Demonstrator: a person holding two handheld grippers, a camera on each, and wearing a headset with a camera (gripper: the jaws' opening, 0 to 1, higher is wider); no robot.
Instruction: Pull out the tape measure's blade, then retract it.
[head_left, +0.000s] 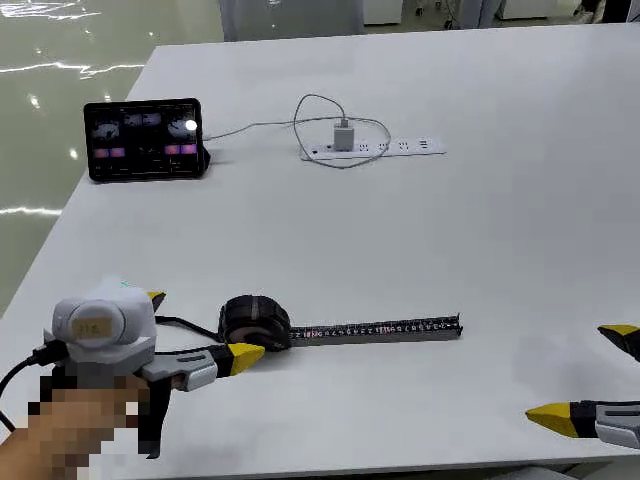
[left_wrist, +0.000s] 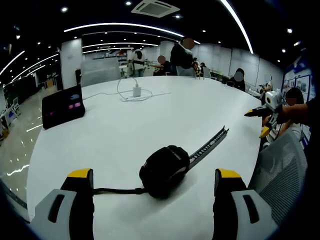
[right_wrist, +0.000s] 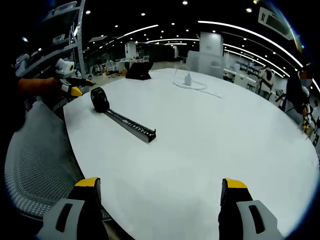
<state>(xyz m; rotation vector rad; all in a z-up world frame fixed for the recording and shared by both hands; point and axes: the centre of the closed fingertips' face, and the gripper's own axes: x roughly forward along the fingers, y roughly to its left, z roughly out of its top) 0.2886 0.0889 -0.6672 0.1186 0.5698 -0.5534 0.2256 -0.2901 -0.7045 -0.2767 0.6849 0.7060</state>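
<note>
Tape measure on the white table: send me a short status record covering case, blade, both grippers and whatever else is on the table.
case: black round tape measure case, lying on the white table
blade: dark marked blade, extended, flat on the table, tip free
left: left gripper open, yellow-tipped jaws flanking the case, not closed on it
right: right gripper open, apart from the blade tip
other: black tablet; white power strip with a white charger plugged in
</note>
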